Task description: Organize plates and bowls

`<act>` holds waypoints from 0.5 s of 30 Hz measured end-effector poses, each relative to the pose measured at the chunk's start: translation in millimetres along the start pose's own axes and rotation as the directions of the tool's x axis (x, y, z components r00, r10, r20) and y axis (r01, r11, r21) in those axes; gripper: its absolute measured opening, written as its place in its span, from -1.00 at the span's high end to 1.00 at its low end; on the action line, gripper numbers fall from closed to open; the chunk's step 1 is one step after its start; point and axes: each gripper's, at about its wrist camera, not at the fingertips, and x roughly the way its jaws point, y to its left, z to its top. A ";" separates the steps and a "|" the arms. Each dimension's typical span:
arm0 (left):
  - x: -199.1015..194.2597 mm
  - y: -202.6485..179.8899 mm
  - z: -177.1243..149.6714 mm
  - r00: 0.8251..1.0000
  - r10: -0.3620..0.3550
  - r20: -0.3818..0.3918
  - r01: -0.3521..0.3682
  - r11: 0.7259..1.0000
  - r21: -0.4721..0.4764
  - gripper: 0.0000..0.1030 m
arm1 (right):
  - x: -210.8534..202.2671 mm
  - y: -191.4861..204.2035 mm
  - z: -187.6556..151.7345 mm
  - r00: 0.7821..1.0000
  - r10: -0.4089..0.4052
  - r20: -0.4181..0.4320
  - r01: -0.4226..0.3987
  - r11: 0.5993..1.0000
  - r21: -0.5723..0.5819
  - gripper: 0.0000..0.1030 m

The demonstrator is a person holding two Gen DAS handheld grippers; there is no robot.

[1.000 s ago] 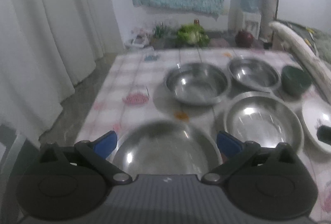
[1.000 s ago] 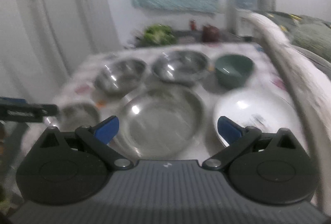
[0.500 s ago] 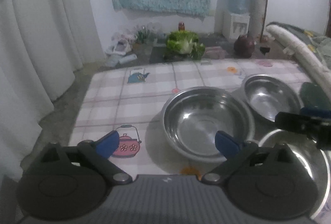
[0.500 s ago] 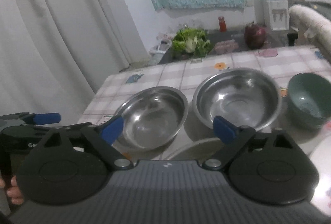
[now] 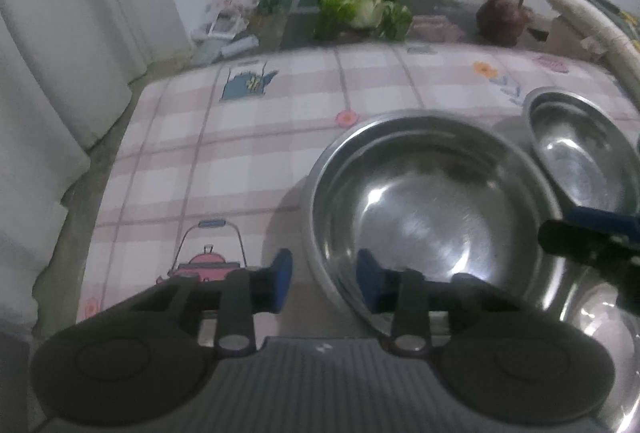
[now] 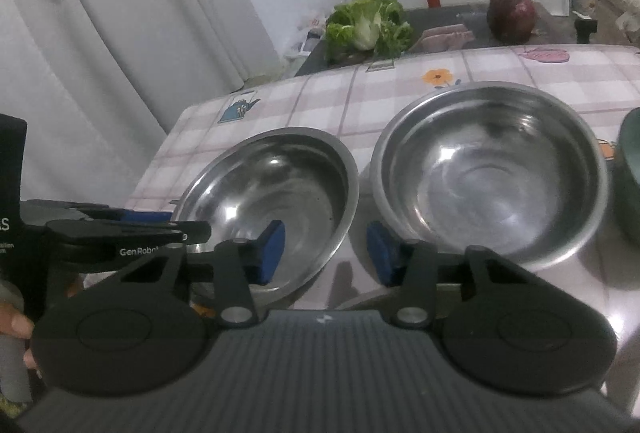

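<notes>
Both grippers are moving forward and down over the counter since the earlier frames: the near plates are dropping out of view and the far steel bowls are now filling the frame. Both sets of jaws have just been closing from wide open.

The left gripper point(image 5: 323, 279) is straddling the near-left rim of the left round stainless steel bowl point(image 5: 432, 209). Its jaws are standing narrowed, one blue pad outside the wall and one inside. Whether the pads are already pressing on the rim, I cannot tell.

The right gripper point(image 6: 326, 253) is straddling the right rim of the same bowl point(image 6: 276, 193), one pad inside it and the other over the gap towards the second round stainless steel bowl point(image 6: 492, 173). Its jaws are partly closed; contact with the rim is not readable either.

Both bowls are sitting upright and empty, just beside each other, on the pink checked tablecloth point(image 6: 340, 101) covering the counter point(image 5: 224, 161). A dark green bowl point(image 6: 630, 177) is cut off at the right edge, next to the second steel bowl. The rim of a shallow steel plate point(image 5: 600, 313) is showing at lower right in the left wrist view, under the right gripper's tip point(image 5: 592, 241).

Beyond the counter's far edge a leafy green cabbage point(image 6: 368, 23) and a dark red round object point(image 6: 512, 15) are sitting. A white curtain point(image 6: 120, 13) is hanging on the left.
</notes>
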 end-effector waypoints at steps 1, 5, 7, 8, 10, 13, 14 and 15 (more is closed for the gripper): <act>1.7 1.9 0.0 1.000 -0.002 -0.011 0.001 1.000 -0.009 0.36 | 4.1 -0.2 1.4 1.000 0.003 -0.006 -0.003 1.000 -0.003 0.38; 0.5 10.7 -0.2 1.000 0.001 -0.029 -0.002 1.000 -0.029 0.52 | 11.4 2.4 2.6 0.999 0.018 -0.027 -0.019 1.000 -0.025 0.58; -2.7 16.1 -2.7 0.999 0.000 -0.038 -0.001 0.999 -0.037 0.54 | 12.4 5.8 1.8 0.998 0.042 -0.040 -0.043 0.998 -0.038 0.59; -5.4 20.1 -4.7 0.999 0.002 -0.040 -0.004 0.999 -0.045 0.54 | 11.6 9.3 0.8 0.997 0.060 -0.046 -0.063 0.997 -0.053 0.59; -11.0 28.1 -8.1 0.999 -0.008 -0.033 0.006 0.998 -0.059 0.52 | 9.0 16.2 -0.8 0.995 0.079 -0.055 -0.084 0.993 -0.088 0.57; -17.0 37.6 -9.3 1.000 -0.004 -0.016 0.003 0.997 -0.074 0.23 | 7.3 18.2 2.0 0.994 0.091 -0.055 -0.096 0.990 -0.105 0.56; -17.3 39.4 -8.7 1.000 0.003 -0.014 -0.004 0.997 -0.080 -0.04 | 7.5 17.3 4.1 0.995 0.082 -0.050 -0.087 0.991 -0.104 0.56; -17.0 41.3 -7.8 1.000 0.012 -0.014 -0.013 0.996 -0.090 -0.23 | 8.9 15.2 7.5 0.996 0.071 -0.046 -0.075 0.993 -0.094 0.56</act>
